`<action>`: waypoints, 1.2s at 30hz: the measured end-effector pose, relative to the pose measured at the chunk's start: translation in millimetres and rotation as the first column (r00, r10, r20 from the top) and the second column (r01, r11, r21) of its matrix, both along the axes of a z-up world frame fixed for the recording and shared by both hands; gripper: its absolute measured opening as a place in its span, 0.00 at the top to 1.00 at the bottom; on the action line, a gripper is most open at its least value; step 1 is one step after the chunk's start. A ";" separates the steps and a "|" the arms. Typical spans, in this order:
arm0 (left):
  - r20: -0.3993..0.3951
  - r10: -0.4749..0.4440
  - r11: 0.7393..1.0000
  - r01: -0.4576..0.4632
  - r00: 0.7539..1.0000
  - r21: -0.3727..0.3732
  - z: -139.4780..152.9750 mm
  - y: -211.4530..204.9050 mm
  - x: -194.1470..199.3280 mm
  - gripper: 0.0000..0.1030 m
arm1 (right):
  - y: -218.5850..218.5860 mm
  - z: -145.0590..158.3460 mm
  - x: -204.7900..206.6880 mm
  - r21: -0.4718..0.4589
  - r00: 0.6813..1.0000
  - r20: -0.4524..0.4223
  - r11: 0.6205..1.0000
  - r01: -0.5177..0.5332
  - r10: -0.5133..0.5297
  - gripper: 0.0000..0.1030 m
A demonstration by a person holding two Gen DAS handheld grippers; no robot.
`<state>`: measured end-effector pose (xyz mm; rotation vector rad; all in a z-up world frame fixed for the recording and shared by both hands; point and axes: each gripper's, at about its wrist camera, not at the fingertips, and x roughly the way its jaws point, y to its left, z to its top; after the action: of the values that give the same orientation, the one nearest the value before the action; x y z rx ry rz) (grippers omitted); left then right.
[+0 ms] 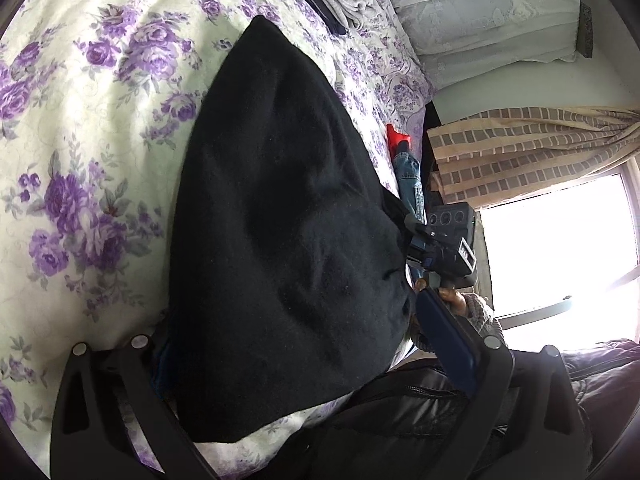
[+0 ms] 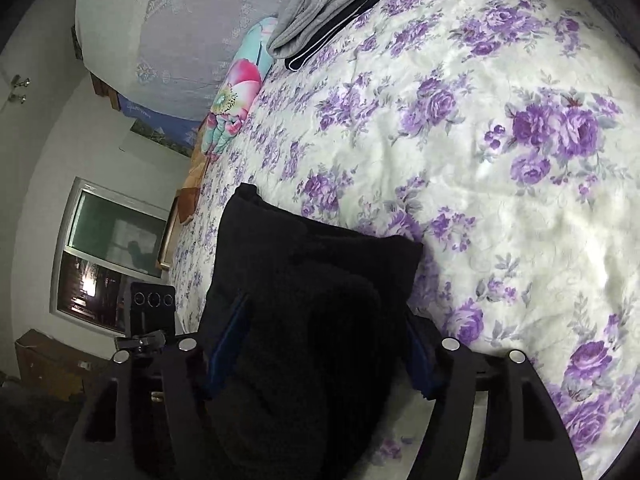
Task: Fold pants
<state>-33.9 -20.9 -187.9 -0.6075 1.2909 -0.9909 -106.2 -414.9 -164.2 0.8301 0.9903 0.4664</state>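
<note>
Black pants (image 1: 280, 220) lie folded into a thick bundle on the purple-flowered bedspread (image 1: 80, 120). My left gripper (image 1: 316, 364) is open, its blue-padded fingers (image 1: 448, 340) standing wide on either side of the bundle's near end. The other gripper and the hand that holds it show at the bundle's right edge (image 1: 444, 248). In the right wrist view the black pants (image 2: 304, 304) fill the gap between the fingers. My right gripper (image 2: 320, 352) is open around the thick folded bundle, with blue pads (image 2: 228, 344) against both its sides.
Folded grey and dark clothes (image 2: 324, 4) are stacked at the far end of the bedspread (image 2: 480, 160) by a floral pillow (image 2: 236, 92). A small doll in jeans and a red top (image 1: 404, 160) lies at the bed edge. A bright window (image 1: 560, 248) and curtain (image 1: 520, 148) stand beyond.
</note>
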 end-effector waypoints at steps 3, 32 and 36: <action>0.054 -0.008 0.999 0.006 0.998 0.036 -1.1 0.9 -3.0 0.13 | -5.8 -2.5 0.7 0.050 1.000 -0.010 0.999 -0.007 0.008 0.33; -0.051 0.057 0.998 -0.057 0.997 0.004 -16.2 16.7 2.4 0.67 | 12.1 -6.7 -10.6 0.099 0.994 -0.032 0.989 0.108 -0.105 0.69; -0.032 0.053 0.999 -0.053 0.998 0.001 -6.8 15.0 3.7 0.76 | 19.5 4.6 -11.4 0.025 0.994 -0.012 0.994 0.109 -0.108 0.70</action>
<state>-30.2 -5.9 -194.7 -0.6567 1.2971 -0.9412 -117.6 -395.5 -159.6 0.9057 0.9450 0.3829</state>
